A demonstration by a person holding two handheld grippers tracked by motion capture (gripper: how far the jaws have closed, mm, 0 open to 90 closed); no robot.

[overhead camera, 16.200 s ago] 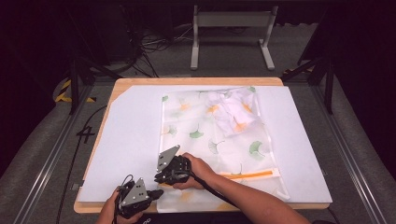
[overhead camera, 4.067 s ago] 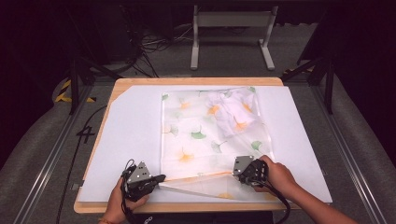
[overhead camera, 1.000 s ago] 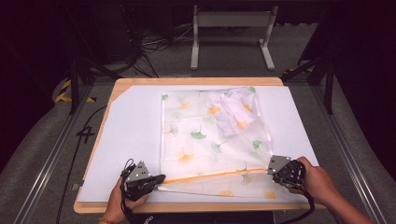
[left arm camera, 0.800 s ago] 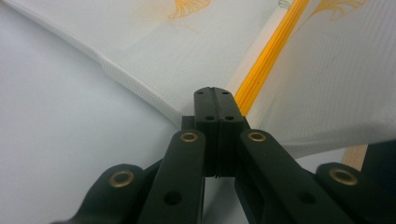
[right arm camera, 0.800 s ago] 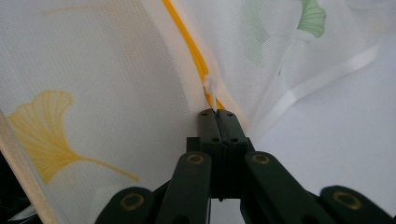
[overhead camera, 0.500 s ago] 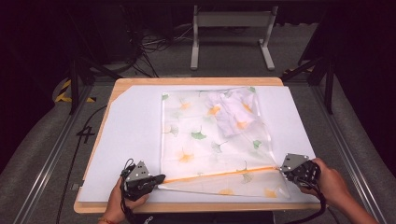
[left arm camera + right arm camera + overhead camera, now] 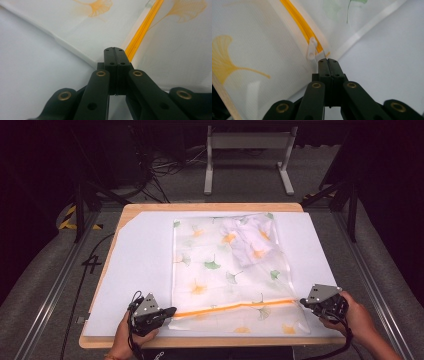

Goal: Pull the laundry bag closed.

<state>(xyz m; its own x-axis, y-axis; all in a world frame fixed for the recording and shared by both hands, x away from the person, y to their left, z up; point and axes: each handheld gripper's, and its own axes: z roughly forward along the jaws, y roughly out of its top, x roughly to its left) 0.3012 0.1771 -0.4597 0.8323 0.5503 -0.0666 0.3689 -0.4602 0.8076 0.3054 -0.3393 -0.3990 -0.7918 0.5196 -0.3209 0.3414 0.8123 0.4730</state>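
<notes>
We clench the left gripper (image 7: 167, 311) on the bag's (image 7: 227, 270) near-left corner, anchoring it while the right gripper (image 7: 303, 302), clenched on its end, tensions the zipper (image 7: 235, 307).

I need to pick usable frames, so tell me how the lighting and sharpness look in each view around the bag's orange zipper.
High view: white table cover brightly lit, surroundings near black, orange zipper thin and soft. Left gripper view: jaws sharp, zipper crisp, white cover nearly washed out. Right gripper view: white zipper pull fairly sharp, printed mesh bag evenly lit, no glare.
</notes>
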